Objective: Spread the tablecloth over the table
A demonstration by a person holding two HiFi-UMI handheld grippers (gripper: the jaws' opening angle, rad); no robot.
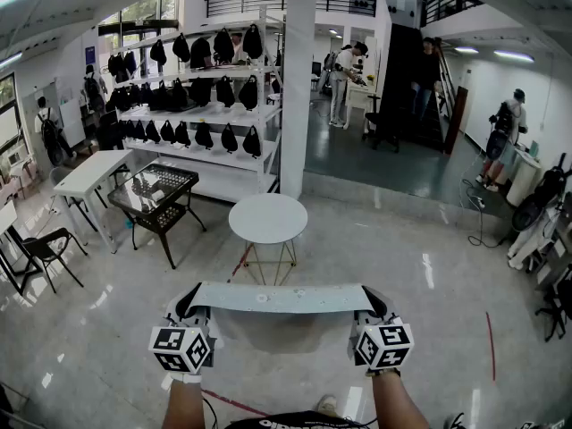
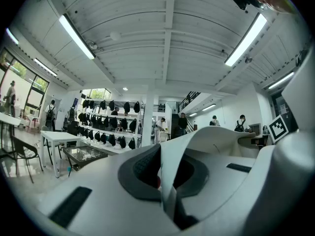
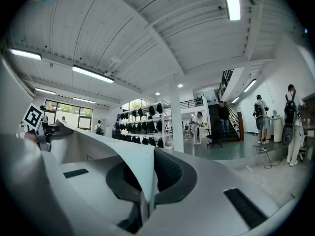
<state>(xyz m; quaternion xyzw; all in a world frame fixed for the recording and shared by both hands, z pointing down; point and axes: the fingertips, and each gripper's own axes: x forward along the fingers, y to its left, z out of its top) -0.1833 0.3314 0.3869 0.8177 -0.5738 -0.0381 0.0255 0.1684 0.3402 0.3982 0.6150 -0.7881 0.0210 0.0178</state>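
Now | tablecloth [image 1: 277, 298]: pale, smooth, taut band | table [image 1: 267, 218]: round, white

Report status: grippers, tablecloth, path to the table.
Left gripper and right gripper both shut on the tablecloth. Cloth stretched between them, held in the air. Round white table ahead, not yet covered; nothing seen between.
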